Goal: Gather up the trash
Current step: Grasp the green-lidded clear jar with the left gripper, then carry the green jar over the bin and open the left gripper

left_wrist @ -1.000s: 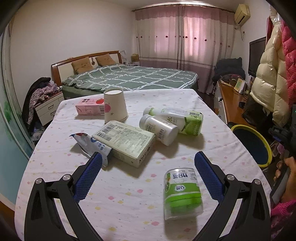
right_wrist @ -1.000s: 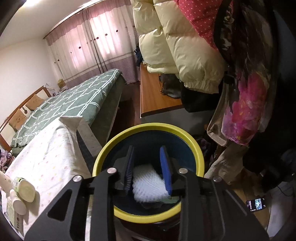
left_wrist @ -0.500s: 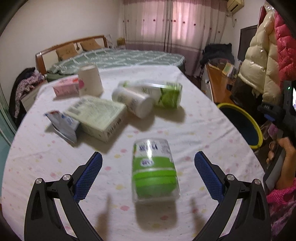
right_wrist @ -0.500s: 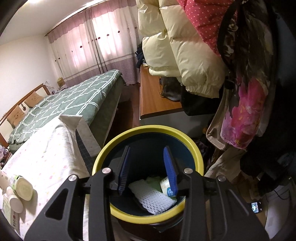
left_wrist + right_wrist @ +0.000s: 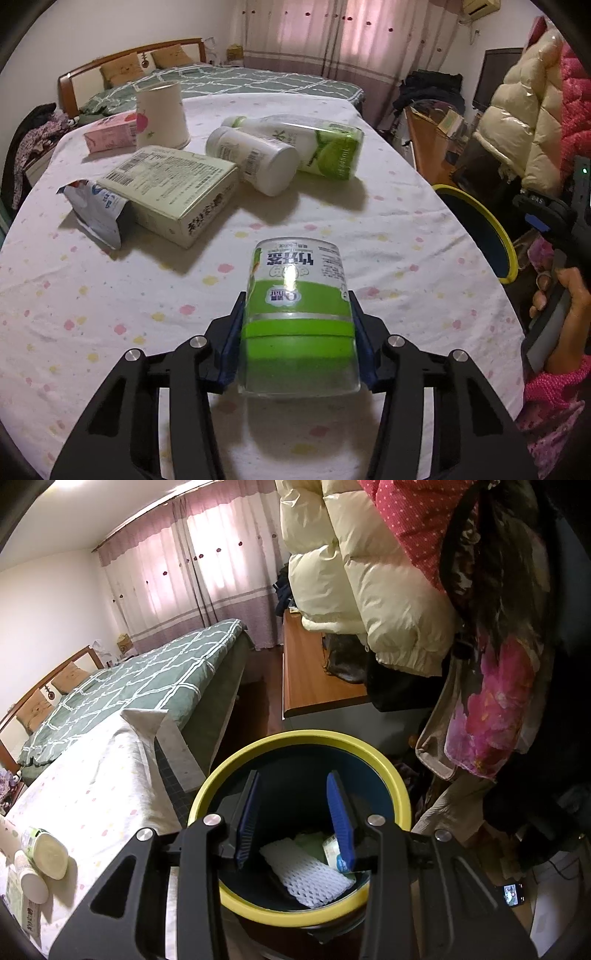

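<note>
A clear cup with a green and white label (image 5: pixel 297 280) lies on the dotted tablecloth (image 5: pixel 110 314) in the left wrist view. My left gripper (image 5: pixel 295 302) is shut on it, blue pads pressing its two sides. Farther back lie a beige box (image 5: pixel 173 188), a torn blue-white wrapper (image 5: pixel 94 206), a white bottle (image 5: pixel 255 162), a green-label bottle (image 5: pixel 317 144), a paper cup (image 5: pixel 160 114) and a pink carton (image 5: pixel 110 136). My right gripper (image 5: pixel 292 779) hangs open over the yellow-rimmed bin (image 5: pixel 303 734), nothing between its fingers. A white foam net (image 5: pixel 310 871) lies inside the bin.
The bin (image 5: pixel 476 218) stands on the floor off the table's right edge. Padded coats (image 5: pixel 369 590) hang close above it. A wooden desk (image 5: pixel 310 686) and a green-quilted bed (image 5: pixel 147 675) lie beyond. A person's hand (image 5: pixel 569 295) holds the right gripper's handle.
My left gripper dropped toward the labelled cup and closed on it; before, its jaws stood wide apart. The right gripper's jaws widened a little and the foam net now lies in the bin.
</note>
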A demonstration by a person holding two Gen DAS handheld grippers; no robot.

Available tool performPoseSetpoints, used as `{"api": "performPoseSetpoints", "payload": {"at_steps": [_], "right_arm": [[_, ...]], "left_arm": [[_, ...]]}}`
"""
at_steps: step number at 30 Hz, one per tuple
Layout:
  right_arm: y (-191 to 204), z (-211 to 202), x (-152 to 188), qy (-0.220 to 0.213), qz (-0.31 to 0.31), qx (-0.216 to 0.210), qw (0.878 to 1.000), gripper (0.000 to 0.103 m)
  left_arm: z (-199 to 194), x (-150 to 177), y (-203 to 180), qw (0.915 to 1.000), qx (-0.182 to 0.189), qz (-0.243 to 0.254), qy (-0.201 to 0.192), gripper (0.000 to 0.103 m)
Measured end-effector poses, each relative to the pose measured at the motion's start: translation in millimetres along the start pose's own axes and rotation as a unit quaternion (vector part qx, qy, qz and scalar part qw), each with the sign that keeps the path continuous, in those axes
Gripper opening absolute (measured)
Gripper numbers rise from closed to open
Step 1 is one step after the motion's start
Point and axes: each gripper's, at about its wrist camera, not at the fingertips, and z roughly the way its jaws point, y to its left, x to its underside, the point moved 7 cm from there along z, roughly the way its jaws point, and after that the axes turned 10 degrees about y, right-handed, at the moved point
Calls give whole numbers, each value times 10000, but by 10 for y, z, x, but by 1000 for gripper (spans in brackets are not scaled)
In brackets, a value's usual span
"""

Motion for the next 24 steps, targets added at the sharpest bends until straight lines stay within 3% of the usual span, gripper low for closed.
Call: {"api": "performPoseSetpoints", "payload": {"at_steps": [12,24], "right_arm": [[-272,-138,-41,-147,58,-64,9999,36],[-679,-210,-45,-197,102,-29,9997,42]], "left_arm": [[-144,-372,-516,9975,328,584,-203,50],[175,-976,-1717,9846,851,1527,-87,50]]}}
